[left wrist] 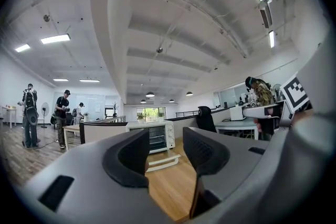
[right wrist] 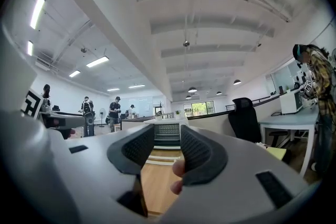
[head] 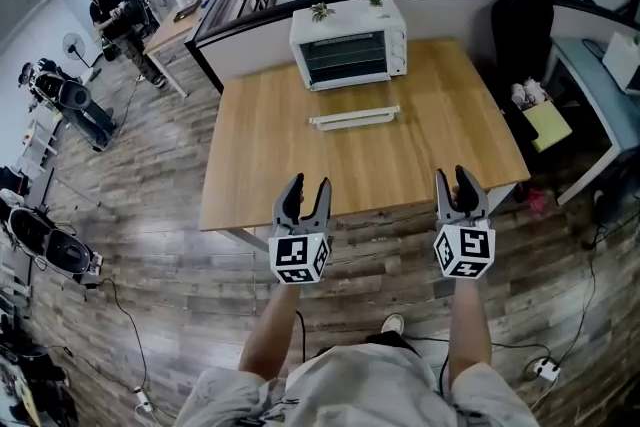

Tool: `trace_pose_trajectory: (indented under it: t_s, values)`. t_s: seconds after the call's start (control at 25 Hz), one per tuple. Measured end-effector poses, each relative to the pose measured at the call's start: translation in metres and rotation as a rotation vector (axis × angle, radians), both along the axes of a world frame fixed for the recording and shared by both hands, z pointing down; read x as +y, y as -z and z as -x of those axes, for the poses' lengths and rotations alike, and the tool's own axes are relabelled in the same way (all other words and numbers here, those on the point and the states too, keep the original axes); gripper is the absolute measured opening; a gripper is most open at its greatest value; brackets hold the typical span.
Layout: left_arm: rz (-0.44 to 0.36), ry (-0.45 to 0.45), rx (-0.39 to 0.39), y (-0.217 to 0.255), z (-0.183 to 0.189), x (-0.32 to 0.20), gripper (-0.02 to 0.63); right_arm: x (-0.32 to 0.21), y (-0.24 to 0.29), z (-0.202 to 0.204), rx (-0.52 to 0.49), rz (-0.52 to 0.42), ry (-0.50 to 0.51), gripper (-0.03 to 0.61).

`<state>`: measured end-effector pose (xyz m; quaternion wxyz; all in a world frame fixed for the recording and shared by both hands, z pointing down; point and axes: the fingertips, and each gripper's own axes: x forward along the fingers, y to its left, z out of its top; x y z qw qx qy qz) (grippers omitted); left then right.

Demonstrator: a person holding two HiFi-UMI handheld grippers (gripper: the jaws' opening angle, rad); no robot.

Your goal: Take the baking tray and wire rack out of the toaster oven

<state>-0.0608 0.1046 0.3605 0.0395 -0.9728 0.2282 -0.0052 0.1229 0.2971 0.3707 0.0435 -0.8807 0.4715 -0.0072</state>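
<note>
A white toaster oven (head: 348, 45) stands at the far edge of a wooden table (head: 260, 165), its glass door facing me with wire shelves showing behind it. A long white flat piece (head: 355, 118) lies on the table just in front of the oven. Both grippers hover side by side at the table's near edge, pointing at the oven and well short of it. My left gripper (head: 308, 185) is open and empty; its view shows the oven (left wrist: 157, 136) past the gap (left wrist: 164, 152). My right gripper (head: 452, 177) is also open and empty (right wrist: 167, 150), framing the oven (right wrist: 167, 134).
Two small potted plants (head: 322, 12) sit on the oven. A dark partition (head: 250, 35) runs behind the table. A black office chair (head: 522, 20) and a desk (head: 600, 85) stand to the right. People (head: 105, 10) stand at the back left. Cables lie on the floor (head: 130, 335).
</note>
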Motion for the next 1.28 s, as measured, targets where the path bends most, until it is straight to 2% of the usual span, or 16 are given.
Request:
trace_pose_trajectory:
  t_s: [0.24, 0.64, 0.96, 1.16, 1.28]
  values:
    - [0.013, 0.033, -0.008, -0.002, -0.027, 0.013, 0.213, 0.015, 0.001, -0.039, -0.001, 0.0, 0.015, 0.17]
    - [0.02, 0.046, -0.014, -0.01, -0.04, 0.008, 0.213, 0.01, -0.01, -0.056, -0.026, -0.002, 0.015, 0.169]
    - [0.017, 0.053, 0.057, -0.003, -0.065, -0.027, 0.212, -0.015, -0.003, -0.079, 0.017, 0.015, 0.0, 0.164]
    - [0.079, 0.057, 0.132, -0.001, -0.076, -0.064, 0.209, -0.042, 0.006, -0.098, 0.049, 0.039, -0.014, 0.161]
    - [0.08, 0.069, 0.133, -0.002, -0.082, -0.091, 0.209, -0.067, 0.01, -0.109, 0.052, 0.044, -0.009, 0.161]
